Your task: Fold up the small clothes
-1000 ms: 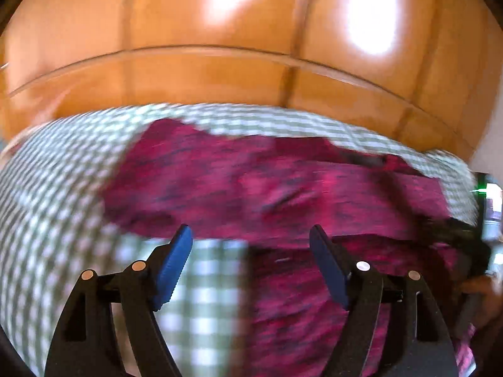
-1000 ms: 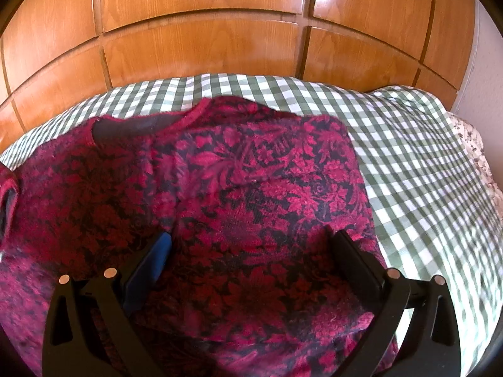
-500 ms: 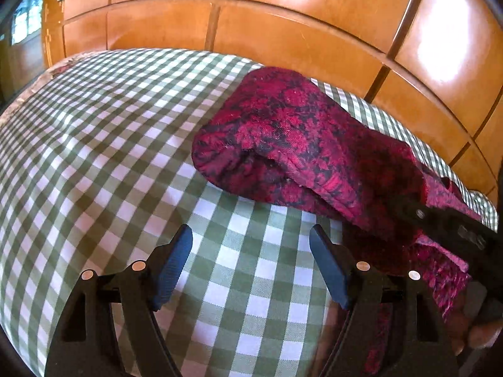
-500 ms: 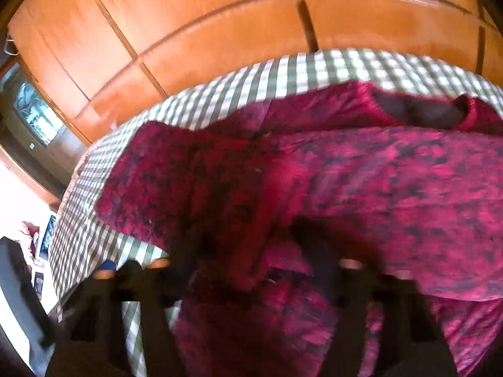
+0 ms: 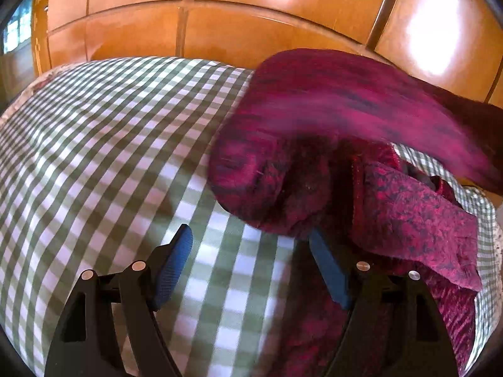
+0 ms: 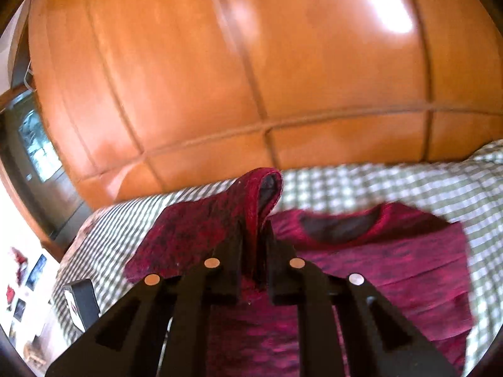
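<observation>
Your right tongs pinch the sleeve cuff of the red floral sweater, your left tongs stand wide and empty over the bed, so folding has only begun.

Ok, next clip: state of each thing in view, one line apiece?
Red floral top: partly flat on the bed, one sleeve lifted.
Sleeve: pinched, raised off the cloth.
Right gripper: just closed, shut on the sleeve.
Left gripper: open, empty, over the checked bedcover.
</observation>
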Action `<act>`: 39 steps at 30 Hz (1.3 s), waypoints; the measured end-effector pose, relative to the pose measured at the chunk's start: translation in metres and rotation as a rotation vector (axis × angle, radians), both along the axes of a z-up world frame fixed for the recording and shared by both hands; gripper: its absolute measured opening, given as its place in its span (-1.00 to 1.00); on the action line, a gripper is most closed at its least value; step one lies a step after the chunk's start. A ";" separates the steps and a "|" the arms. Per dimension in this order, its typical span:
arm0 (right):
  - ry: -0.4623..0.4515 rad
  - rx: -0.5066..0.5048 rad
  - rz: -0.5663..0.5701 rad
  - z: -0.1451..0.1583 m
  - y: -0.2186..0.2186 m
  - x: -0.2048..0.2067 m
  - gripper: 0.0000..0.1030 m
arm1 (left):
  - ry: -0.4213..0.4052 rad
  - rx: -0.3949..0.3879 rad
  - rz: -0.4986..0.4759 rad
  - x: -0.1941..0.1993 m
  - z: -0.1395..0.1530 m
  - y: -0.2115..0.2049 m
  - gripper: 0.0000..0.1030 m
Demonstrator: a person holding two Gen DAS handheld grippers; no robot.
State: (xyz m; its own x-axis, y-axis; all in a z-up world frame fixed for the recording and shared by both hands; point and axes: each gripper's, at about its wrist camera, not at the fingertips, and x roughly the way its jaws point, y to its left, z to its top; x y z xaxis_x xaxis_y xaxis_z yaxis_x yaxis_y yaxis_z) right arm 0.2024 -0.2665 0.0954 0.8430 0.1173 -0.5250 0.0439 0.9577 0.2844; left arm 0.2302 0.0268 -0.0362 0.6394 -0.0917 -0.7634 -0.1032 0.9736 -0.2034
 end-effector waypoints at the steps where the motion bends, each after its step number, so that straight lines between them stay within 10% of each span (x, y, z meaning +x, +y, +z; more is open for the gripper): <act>1: -0.005 -0.002 -0.026 0.001 -0.011 -0.005 -0.79 | 0.015 0.011 0.006 0.006 -0.002 -0.004 0.47; 20: 0.268 -0.048 -0.412 -0.123 -0.145 -0.053 -0.76 | 0.071 0.114 -0.019 0.018 -0.023 -0.033 0.67; 27: 0.226 -0.084 -0.445 -0.105 -0.146 -0.068 0.06 | -0.095 0.094 -0.055 -0.021 0.013 -0.018 0.61; 32: 0.120 -0.171 -0.373 -0.074 -0.118 -0.079 0.34 | -0.150 -0.005 -0.046 -0.013 0.036 0.004 0.61; 39: 0.211 -0.232 -0.234 -0.101 -0.086 -0.036 0.57 | 0.014 -0.266 -0.084 0.055 0.021 0.018 0.60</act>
